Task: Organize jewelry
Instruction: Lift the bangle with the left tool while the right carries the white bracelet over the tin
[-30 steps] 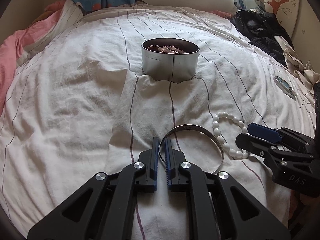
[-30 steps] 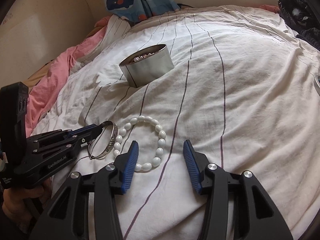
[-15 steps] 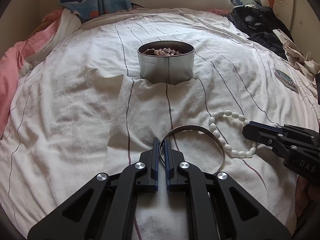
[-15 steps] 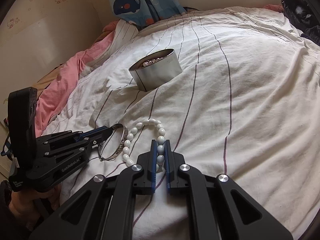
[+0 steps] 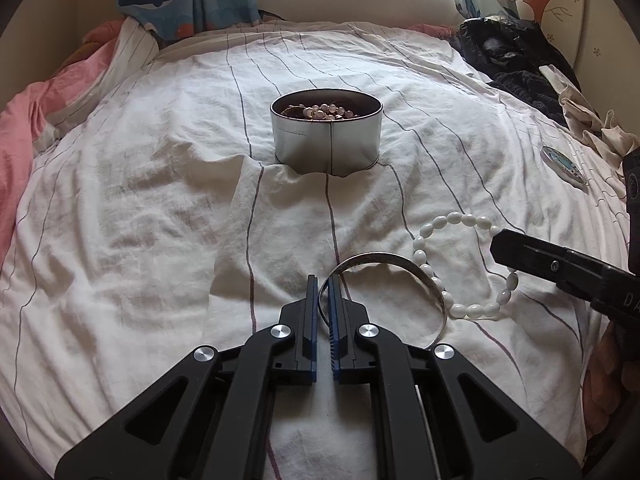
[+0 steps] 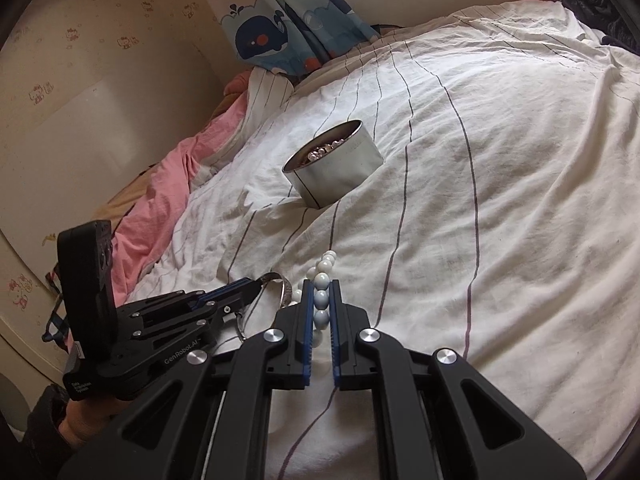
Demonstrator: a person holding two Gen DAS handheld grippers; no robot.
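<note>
My left gripper (image 5: 323, 286) is shut on the rim of a silver bangle (image 5: 394, 261) and holds it just above the white striped sheet. My right gripper (image 6: 321, 288) is shut on a white bead bracelet (image 6: 321, 300), which hangs lifted off the bed; the bracelet also shows in the left wrist view (image 5: 460, 219), to the right of the bangle. A round silver tin (image 5: 326, 136) with beads and jewelry inside stands on the bed ahead of both grippers; it also shows in the right wrist view (image 6: 340, 170).
The bed's white striped sheet (image 5: 160, 200) is wrinkled. A pink blanket (image 5: 16, 132) lies at the left, dark clothes (image 5: 516, 60) at the far right. A small round tin lid (image 5: 562, 162) lies on the right side. A whale-print curtain (image 6: 280, 28) hangs behind.
My right gripper closed on the white bead bracelet and lifted it off the sheet. My left gripper kept its hold on the bangle and rose slightly.
</note>
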